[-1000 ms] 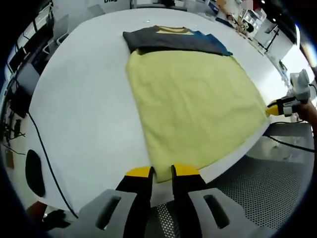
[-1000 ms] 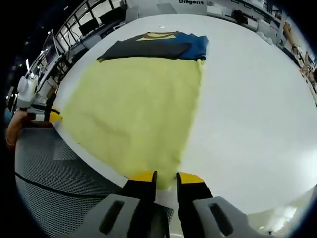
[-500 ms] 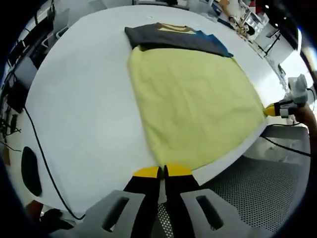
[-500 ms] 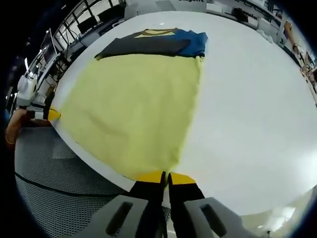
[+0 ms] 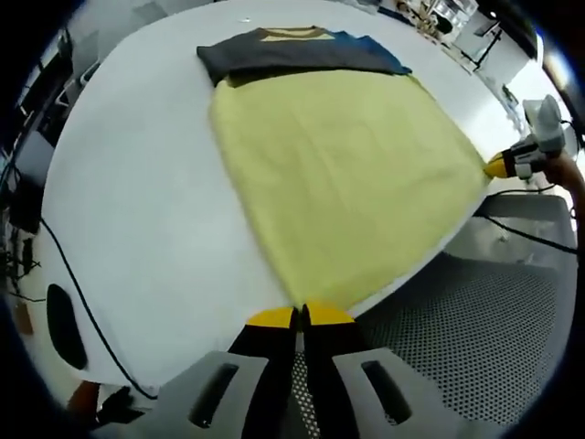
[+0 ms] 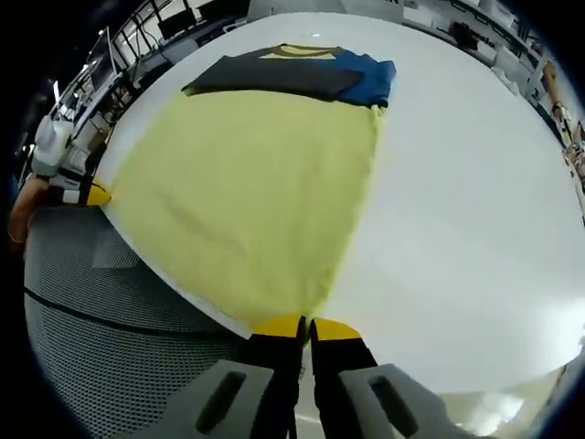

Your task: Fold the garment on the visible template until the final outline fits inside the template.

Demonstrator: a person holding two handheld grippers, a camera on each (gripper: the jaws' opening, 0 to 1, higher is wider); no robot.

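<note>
Both jaw pairs have closed since a second ago: my left hand-held gripper (image 5: 300,316) and right hand-held gripper (image 6: 305,322) each pinch a near corner of the soft, light yellow garment (image 5: 343,183) lying flat on the white surface (image 5: 137,210).

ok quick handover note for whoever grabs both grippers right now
Left gripper: shut on the yellow cloth's near corner at the table edge.
Right gripper: shut on the cloth's other near corner.
Folded dark garment lies at the cloth's far end, with blue and yellow showing.
Done: both near corners gripped.
Left: probably carry them toward the far end to make the fold; the template's outline isn't clear from here.
</note>
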